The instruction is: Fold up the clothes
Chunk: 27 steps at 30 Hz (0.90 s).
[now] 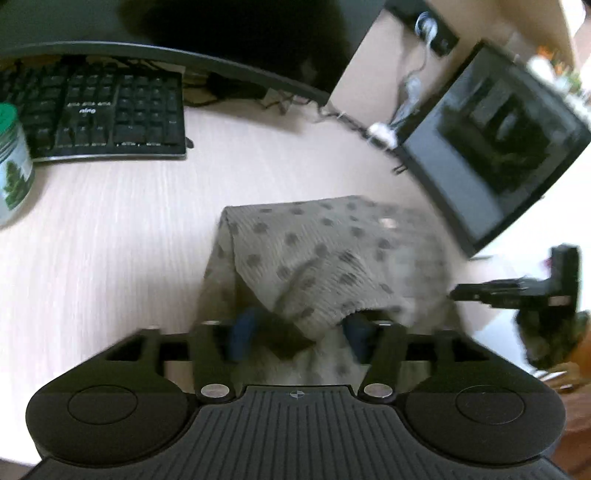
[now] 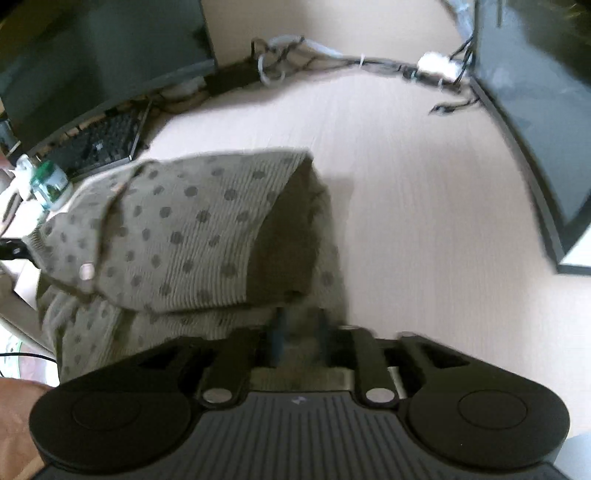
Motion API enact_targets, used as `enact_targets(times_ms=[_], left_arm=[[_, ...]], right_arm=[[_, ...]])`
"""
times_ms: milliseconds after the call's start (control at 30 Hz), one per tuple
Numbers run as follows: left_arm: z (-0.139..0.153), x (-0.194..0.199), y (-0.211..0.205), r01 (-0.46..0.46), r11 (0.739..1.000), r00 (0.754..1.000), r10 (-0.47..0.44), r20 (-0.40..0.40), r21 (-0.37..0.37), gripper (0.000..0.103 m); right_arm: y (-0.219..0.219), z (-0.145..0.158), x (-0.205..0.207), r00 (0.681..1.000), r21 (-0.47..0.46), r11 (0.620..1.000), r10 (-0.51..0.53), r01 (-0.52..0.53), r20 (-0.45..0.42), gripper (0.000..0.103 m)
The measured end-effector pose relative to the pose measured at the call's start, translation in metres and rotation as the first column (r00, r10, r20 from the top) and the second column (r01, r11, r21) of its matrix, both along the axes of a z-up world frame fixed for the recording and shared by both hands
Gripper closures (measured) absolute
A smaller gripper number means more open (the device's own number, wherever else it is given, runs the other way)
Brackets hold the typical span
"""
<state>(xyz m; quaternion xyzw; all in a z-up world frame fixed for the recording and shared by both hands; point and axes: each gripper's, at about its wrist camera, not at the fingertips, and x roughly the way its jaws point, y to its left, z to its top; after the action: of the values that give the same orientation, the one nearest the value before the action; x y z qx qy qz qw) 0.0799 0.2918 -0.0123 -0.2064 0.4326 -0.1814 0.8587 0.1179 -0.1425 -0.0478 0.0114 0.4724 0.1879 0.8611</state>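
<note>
A grey-beige ribbed garment with dark dots [image 1: 325,254] lies partly folded on the pale wooden desk [image 1: 110,240]. My left gripper [image 1: 299,332] has its blue-padded fingers spread wide, with a fold of the cloth draped over and between them. In the right wrist view the same garment [image 2: 184,229] hangs doubled over in front of my right gripper [image 2: 299,328], whose blue pads stand close together on a thin edge of the cloth. The right gripper also shows at the right edge of the left wrist view [image 1: 517,291].
A black keyboard [image 1: 107,110] and a monitor [image 1: 221,33] stand at the back left. A green-lidded jar [image 1: 11,166] is at the far left. A second dark monitor [image 1: 498,147] stands at the right, with cables [image 2: 332,59] behind.
</note>
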Motion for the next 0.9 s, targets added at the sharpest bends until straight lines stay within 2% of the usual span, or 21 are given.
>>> enact_targets(times_ms=[33,67,133,233,267,300,333,367,400,433,600,667,700,767,833,900], left_arm=[[-0.001,0.005,0.002,-0.020,0.999,1.000,0.019,-0.012,-0.034,0.029],[-0.002,0.009,0.004,-0.040,0.997,0.999,0.038,-0.024,-0.068,0.021],[-0.005,0.019,0.009,-0.081,0.988,0.996,0.075,-0.050,-0.134,0.015],[-0.008,0.033,0.015,-0.144,0.962,0.988,0.125,-0.094,-0.230,0.016],[-0.012,0.039,0.014,-0.158,0.959,0.984,0.134,-0.117,-0.237,0.018],[-0.017,0.048,0.007,-0.159,0.965,0.982,0.131,-0.138,-0.209,0.021],[-0.019,0.056,0.001,-0.152,0.972,0.981,0.127,-0.143,-0.178,0.029],[-0.021,0.064,-0.005,-0.145,0.979,0.981,0.123,-0.149,-0.147,0.035],[-0.024,0.073,-0.012,-0.137,0.984,0.981,0.119,-0.155,-0.115,0.037],[-0.026,0.081,-0.018,-0.130,0.988,0.980,0.115,-0.160,-0.084,0.039],[-0.023,0.134,-0.027,-0.172,0.984,0.980,0.167,-0.111,-0.040,0.061],[-0.014,0.156,-0.034,-0.173,0.984,0.983,0.171,-0.065,-0.038,0.078],[-0.008,0.165,-0.038,-0.171,0.985,0.985,0.169,-0.040,-0.039,0.079],[0.002,0.180,-0.046,-0.161,0.987,0.987,0.161,0.004,-0.023,0.079],[0.007,0.180,-0.053,-0.138,0.989,0.990,0.137,0.019,0.059,0.075],[0.006,0.169,-0.057,-0.100,0.984,0.995,0.101,0.001,0.145,0.068]], right_arm=[[-0.007,0.006,-0.002,1.000,0.017,1.000,-0.015,0.015,0.021,0.046],[-0.013,0.012,-0.002,0.999,0.042,0.999,-0.031,0.029,0.038,0.041],[-0.018,0.022,0.004,0.996,0.120,0.991,-0.064,0.056,0.056,0.039],[-0.013,0.024,0.031,0.992,0.217,0.971,-0.113,0.099,0.053,0.034],[-0.008,0.019,0.042,0.991,0.236,0.965,-0.123,0.110,0.043,0.033],[-0.001,0.012,0.053,0.992,0.245,0.963,-0.122,0.111,0.028,0.032],[0.006,0.003,0.063,0.993,0.249,0.962,-0.117,0.110,0.011,0.032],[0.013,-0.006,0.071,0.995,0.248,0.964,-0.099,0.098,-0.010,0.039],[0.021,-0.014,0.078,0.997,0.243,0.967,-0.068,0.072,-0.026,0.059],[0.030,-0.020,0.083,0.999,0.226,0.973,-0.038,0.043,-0.028,0.067],[0.044,-0.018,0.124,0.998,0.141,0.990,-0.025,0.016,0.060,0.081],[0.040,-0.009,0.149,0.993,0.129,0.991,-0.048,0.034,0.107,0.082],[0.037,-0.003,0.161,0.989,0.121,0.992,-0.060,0.043,0.138,0.082],[0.031,0.009,0.181,0.980,0.095,0.994,-0.066,0.049,0.188,0.082],[0.024,0.012,0.192,0.980,0.037,0.998,-0.060,0.054,0.191,0.079],[0.012,0.010,0.189,0.978,-0.015,0.997,-0.068,0.073,0.196,0.068]])
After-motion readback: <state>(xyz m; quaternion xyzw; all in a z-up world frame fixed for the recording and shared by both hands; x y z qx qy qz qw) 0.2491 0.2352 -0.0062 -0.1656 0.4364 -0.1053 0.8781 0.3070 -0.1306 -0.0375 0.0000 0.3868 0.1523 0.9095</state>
